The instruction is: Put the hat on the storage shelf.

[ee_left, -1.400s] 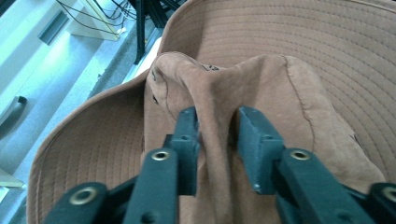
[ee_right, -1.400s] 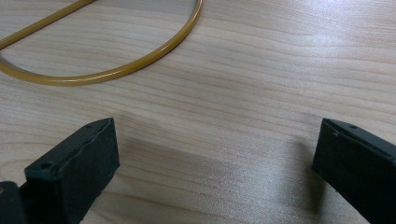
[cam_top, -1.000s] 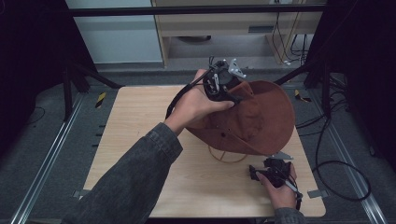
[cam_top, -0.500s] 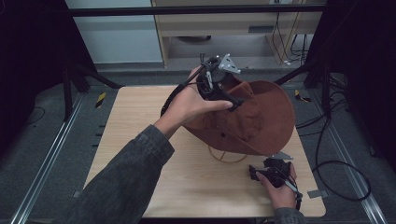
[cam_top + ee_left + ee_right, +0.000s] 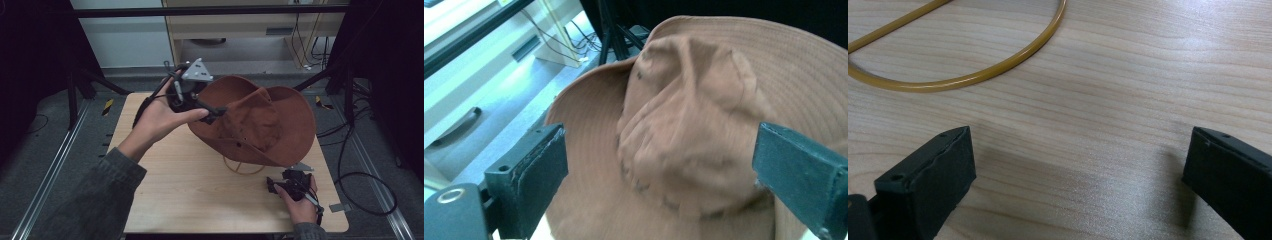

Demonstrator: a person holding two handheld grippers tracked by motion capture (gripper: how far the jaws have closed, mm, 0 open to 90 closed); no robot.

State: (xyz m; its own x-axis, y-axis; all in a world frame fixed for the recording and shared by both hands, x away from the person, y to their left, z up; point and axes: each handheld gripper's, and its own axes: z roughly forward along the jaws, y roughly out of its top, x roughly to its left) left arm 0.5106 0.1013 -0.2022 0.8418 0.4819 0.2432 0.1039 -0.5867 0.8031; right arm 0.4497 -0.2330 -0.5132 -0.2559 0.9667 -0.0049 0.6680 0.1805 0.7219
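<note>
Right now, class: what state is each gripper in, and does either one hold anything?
Left gripper: open, jaws just opened, off the brown hat, holding nothing.
Right gripper: open over the table, near the hat's cord, holding nothing.

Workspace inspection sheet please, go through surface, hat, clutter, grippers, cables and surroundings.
Surface: light wooden table, bare at the front.
Job's things: brown hat on the table's far right, its yellow cord looped on the wood.
Clutter: nothing seen.
Grippers: left gripper open at the hat's brim, jaws just opened, nothing clamped; right gripper open, low over the table.
Cables: black cable on the floor, right.
Surroundings: cabinet behind.
</note>
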